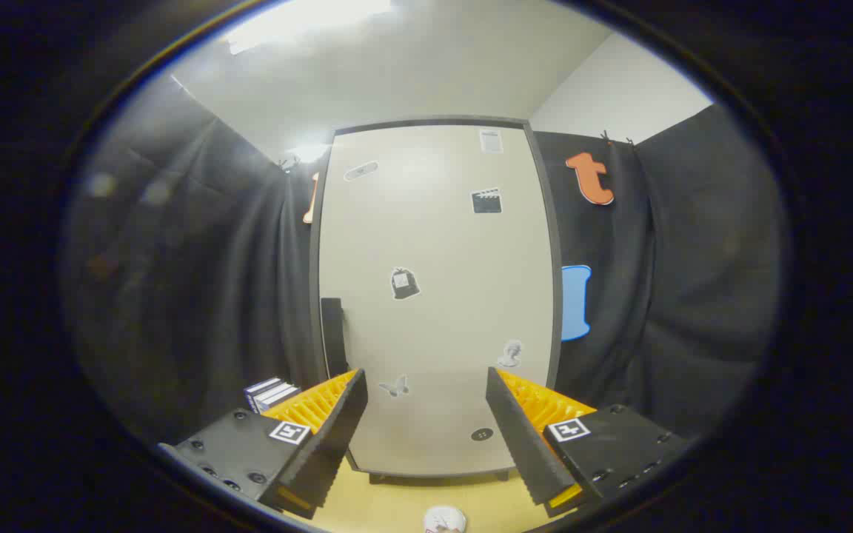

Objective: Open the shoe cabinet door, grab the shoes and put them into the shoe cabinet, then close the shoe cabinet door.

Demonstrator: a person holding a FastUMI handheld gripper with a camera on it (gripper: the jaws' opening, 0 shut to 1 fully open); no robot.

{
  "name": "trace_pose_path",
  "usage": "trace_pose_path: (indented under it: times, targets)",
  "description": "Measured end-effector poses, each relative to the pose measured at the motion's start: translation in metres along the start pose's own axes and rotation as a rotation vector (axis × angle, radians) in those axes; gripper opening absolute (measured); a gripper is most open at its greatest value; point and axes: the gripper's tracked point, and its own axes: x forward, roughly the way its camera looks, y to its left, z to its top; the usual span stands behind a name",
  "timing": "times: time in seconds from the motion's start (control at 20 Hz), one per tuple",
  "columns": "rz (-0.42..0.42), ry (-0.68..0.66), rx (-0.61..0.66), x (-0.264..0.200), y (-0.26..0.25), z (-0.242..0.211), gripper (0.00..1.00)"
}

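A tall pale shoe cabinet door [437, 296] stands shut straight ahead of me, set in a dark frame and dotted with small stickers. A dark upright handle [334, 333] runs along its left edge, just above and beyond my left finger. My gripper [426, 385] is open, the fingers spread wide with nothing between them, held a short way in front of the door's lower part. A white shoe tip [445, 520] pokes up from the wooden floor below and between the fingers.
Black cloth hangs on both sides of the cabinet. A small stack of dark boxes [271, 394] sits at the cabinet's lower left, behind my left finger. Yellow wooden floor [397, 503] lies under the cabinet's foot.
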Motion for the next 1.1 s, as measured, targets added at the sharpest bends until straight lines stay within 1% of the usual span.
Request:
trace_pose_path:
  times: [0.35, 0.85, 0.95, 1.1]
  targets:
    - [0.017, 0.024, -0.002, -0.004, 0.006, -0.006, 1.00]
    - [0.020, 0.043, -0.013, -0.007, 0.009, -0.007, 1.00]
    - [0.029, 0.035, -0.030, -0.006, 0.008, -0.004, 1.00]
    - [0.074, 0.032, -0.036, -0.005, 0.010, -0.003, 1.00]
